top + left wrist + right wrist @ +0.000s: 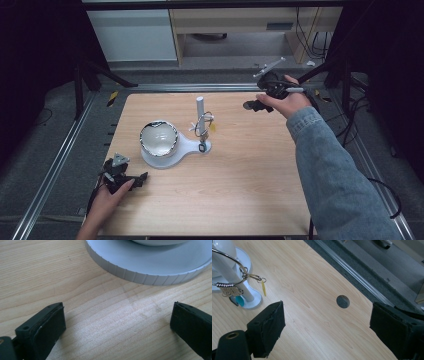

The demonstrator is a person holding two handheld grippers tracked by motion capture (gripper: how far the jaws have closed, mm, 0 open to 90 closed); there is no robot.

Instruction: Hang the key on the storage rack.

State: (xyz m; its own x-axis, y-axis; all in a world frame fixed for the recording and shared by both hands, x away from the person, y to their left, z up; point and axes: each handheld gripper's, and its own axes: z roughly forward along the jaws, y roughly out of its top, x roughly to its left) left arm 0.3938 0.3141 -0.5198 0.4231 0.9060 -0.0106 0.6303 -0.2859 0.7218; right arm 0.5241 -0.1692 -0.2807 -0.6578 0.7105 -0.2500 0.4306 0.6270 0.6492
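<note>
A white stand [187, 146] sits left of the table's middle, with a shiny round bowl [158, 138] on its wide disc and an upright white post [200, 107] beside it. Metal rings and small tags [202, 125] hang on the post. My left gripper [142, 177] rests open near the front left edge, just short of the disc; its view shows the disc's ridged rim [140, 275] beyond the spread jaws [117, 320]. My right gripper [250, 106] is held open at the back right, above bare wood [327, 322], apart from the post [227, 267] and its key ring [249, 277].
The wooden table [250, 170] has a small round hole [343, 301] near its right edge. A metal rail [55, 165] runs along the left side and dark frame legs [80, 85] stand behind. A yellow tag [263, 288] dangles from the ring.
</note>
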